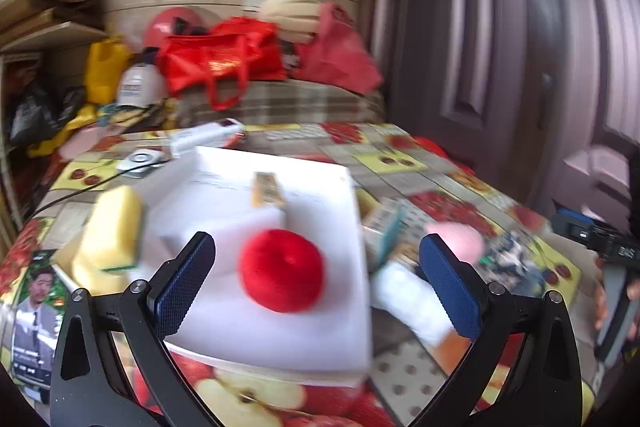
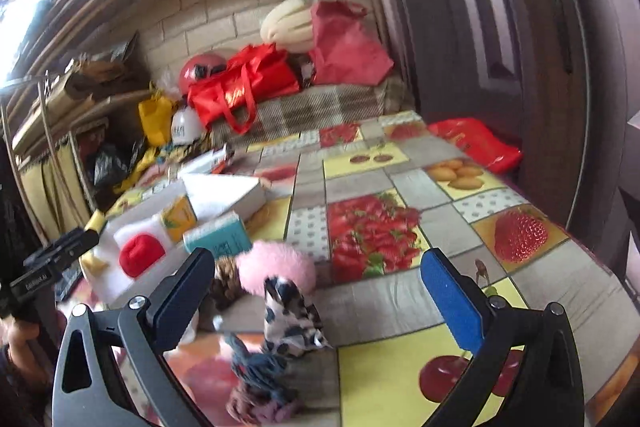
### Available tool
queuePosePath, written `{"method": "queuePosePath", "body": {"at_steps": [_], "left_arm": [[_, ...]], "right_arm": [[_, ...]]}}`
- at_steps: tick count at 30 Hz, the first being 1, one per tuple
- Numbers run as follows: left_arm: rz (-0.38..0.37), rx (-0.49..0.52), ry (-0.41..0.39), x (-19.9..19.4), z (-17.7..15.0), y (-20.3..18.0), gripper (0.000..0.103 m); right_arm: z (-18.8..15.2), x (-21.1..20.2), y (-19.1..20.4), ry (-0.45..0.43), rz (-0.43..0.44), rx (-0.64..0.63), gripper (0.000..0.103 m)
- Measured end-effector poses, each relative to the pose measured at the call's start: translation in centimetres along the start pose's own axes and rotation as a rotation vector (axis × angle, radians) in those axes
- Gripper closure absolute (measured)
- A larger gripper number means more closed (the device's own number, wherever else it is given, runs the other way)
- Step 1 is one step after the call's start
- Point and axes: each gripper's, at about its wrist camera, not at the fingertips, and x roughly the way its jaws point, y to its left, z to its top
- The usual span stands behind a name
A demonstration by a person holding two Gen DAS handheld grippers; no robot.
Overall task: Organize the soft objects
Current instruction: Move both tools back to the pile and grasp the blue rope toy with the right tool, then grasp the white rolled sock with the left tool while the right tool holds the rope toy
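Spread wide and empty, the jaws of our left gripper (image 1: pixel 318 281) frame a red plush ball (image 1: pixel 281 270) that sits on a white foam board (image 1: pixel 312 327). None of the blue pads (image 1: pixel 182 285) touches the ball. On the same board, farther off, lies a small yellow-printed carton (image 1: pixel 269 190). Yellow sponges (image 1: pixel 112 227) rest at the board's left edge, one leaning over it. To the right of the board we see a teal box (image 1: pixel 386 227), a pink plush (image 1: pixel 456 239) and a white soft roll (image 1: pixel 412 297) near our right pad (all of it blurred). Everything lies on a table with a fruit-print cloth (image 1: pixel 400 163).

From the right wrist, our right gripper (image 2: pixel 316 293) is just as wide and holds nothing. Between its fingers, on the cloth (image 2: pixel 400 187), a black-and-white spotted fabric piece (image 2: pixel 292 315) stands up just in front of the pink plush (image 2: pixel 276 265), touching it. Below that lies a blue-grey knotted rope (image 2: pixel 256 375), with a brown fuzzy item (image 2: pixel 226 281) beside the left pad. Farther left we see the teal box (image 2: pixel 220 239), an orange-yellow carton (image 2: pixel 180 217) and the red ball (image 2: pixel 140 253) on the white board (image 2: pixel 116 291). The other gripper's black body (image 2: pixel 56 261) enters from the left edge.
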Motion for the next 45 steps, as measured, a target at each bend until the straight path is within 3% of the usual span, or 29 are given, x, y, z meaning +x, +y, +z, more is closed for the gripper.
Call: {"method": "queuePosePath", "body": {"at_steps": [2, 5, 9, 14, 15, 17, 20, 26, 33, 39, 45], "left_arm": [[-0.063, 0.045, 0.022, 0.0, -0.2, -1.7, 0.000], [-0.152, 0.070, 0.072, 0.4, -0.4, -3.8, 0.000], [-0.136, 0.135, 0.100, 0.6, -0.7, -6.0, 0.000], [-0.132, 0.134, 0.116, 1.1, -0.6, -5.9, 0.000], [-0.127, 0.125, 0.127, 1.3, -0.6, -5.7, 0.000], [-0.117, 0.116, 0.142, 1.6, -0.7, -5.5, 0.000], [-0.109, 0.119, 0.153, 1.8, -0.8, -5.5, 0.000], [-0.080, 0.151, 0.193, 2.7, -1.0, -6.1, 0.000], [-0.110, 0.180, 0.336, 5.4, -1.9, -8.3, 0.001], [-0.029, 0.208, 0.390, 6.7, -2.4, -9.4, 0.001], [0.055, 0.238, 0.447, 9.1, -2.7, -10.7, 0.002]], "right_arm": [[-0.4, 0.2, 0.0, 0.055, 0.025, -0.033, 0.000], [-1.4, 1.4, 0.4, 0.208, 0.086, -0.084, 0.000], [-3.2, 3.6, 2.3, 0.380, 0.095, -0.172, 0.006], [-4.0, 3.8, 3.1, 0.425, 0.111, -0.220, 0.008], [-4.2, 3.7, 3.0, 0.428, 0.116, -0.219, 0.012], [-4.8, 3.4, 2.7, 0.447, 0.128, -0.222, 0.056], [-5.1, 3.3, 2.7, 0.461, 0.144, -0.254, 0.078], [-5.1, 1.8, 0.8, 0.440, 0.160, -0.223, 0.083], [-4.1, 1.3, -5.4, 0.394, 0.026, -0.053, 0.082], [-2.8, 0.5, -9.0, 0.319, -0.038, 0.109, 0.082], [-2.2, 1.8, -10.3, 0.322, -0.014, 0.190, 0.082]]}}
